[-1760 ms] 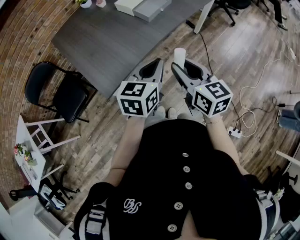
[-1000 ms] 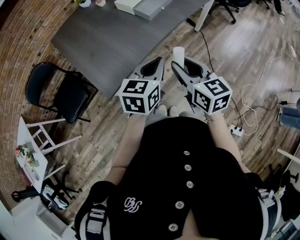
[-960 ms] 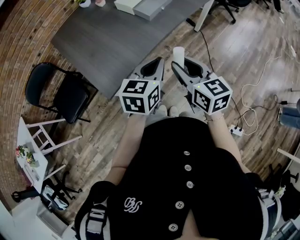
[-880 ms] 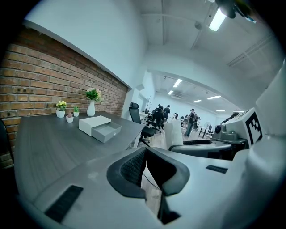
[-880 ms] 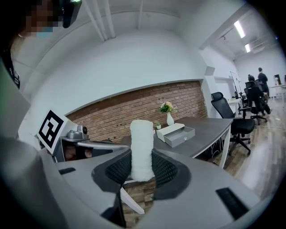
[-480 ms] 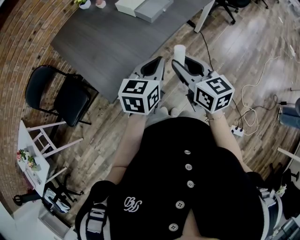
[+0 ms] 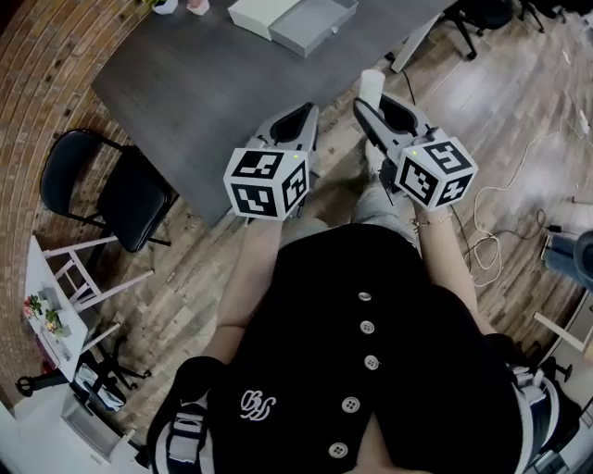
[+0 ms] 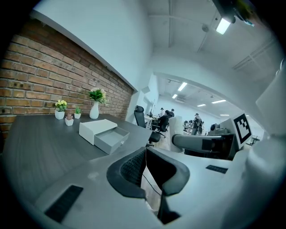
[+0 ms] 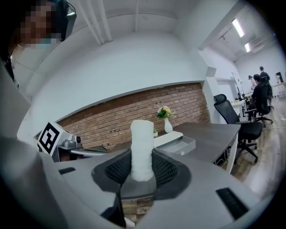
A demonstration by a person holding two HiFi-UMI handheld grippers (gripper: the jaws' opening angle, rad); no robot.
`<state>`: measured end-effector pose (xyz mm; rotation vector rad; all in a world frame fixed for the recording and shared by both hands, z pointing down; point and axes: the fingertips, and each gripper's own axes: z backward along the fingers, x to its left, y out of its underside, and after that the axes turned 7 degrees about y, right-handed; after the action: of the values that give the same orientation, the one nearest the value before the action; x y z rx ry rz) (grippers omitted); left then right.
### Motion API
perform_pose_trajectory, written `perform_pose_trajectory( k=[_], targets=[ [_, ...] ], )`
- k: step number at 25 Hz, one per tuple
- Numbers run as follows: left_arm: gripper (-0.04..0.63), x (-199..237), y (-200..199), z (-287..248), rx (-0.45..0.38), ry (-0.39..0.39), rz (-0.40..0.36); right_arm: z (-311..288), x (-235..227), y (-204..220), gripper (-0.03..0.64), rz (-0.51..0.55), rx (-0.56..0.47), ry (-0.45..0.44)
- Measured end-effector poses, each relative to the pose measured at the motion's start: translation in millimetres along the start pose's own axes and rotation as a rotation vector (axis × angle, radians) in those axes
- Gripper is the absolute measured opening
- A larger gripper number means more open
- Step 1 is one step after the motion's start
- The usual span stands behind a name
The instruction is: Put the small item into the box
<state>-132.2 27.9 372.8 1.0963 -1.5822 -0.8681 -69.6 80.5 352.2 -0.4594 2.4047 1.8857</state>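
The right tool [image 9: 142,173] grips a white roll [image 9: 142,150] between its ribbed black pads. The roll is a soft, fuzzy-looking cylinder, held upright, with most of its length standing above the pads. The left tool [image 8: 144,157] is narrowed to a thin slit, its ribbed pads nearly meeting with nothing between them.

Ahead of both tools lies a matte dark grey tabletop [image 7: 199,79]. Its straight near edge runs just in front of the left tool, and a broad bare stretch separates the tools from the box [image 7: 295,20]. The box is a smooth pale grey rectangular case on the far side, with its shallow drawer pulled open towards the right tool. Small potted plants [image 8: 67,115] and a white vase [image 8: 94,109] stand beyond it against a brick wall [image 8: 40,76]. A black folding chair [image 7: 107,185] stands to the left of the left tool.

Compared with half a second ago, both tools sit closer to the tabletop edge, and the box shows more fully in the head view.
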Motion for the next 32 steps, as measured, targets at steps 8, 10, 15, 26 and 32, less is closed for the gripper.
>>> perform_pose_trajectory(
  k=[8,10,15,26,32],
  targets=[
    [0.014,70,-45,-103,-0.083,-0.187,0.092,-107,-94,-49,0.136,0.035,0.054,-0.21],
    [0.015,82,-62,-126,-0.107,-0.246,0.11,-126,-112,-60,0.136,0.058,0.089,-0.282],
    [0.014,106,-98,-176,-0.179,-0.407,0.152,-169,-151,-80,0.136,0.209,0.17,-0.457],
    [0.014,122,-77,-180,-0.168,-0.645,0.277,-228,-170,-78,0.136,0.328,0.254,-0.621],
    [0.015,135,-68,-164,-0.178,-0.699,0.301,-250,-154,-66,0.136,0.477,0.282,-0.676]
  ],
)
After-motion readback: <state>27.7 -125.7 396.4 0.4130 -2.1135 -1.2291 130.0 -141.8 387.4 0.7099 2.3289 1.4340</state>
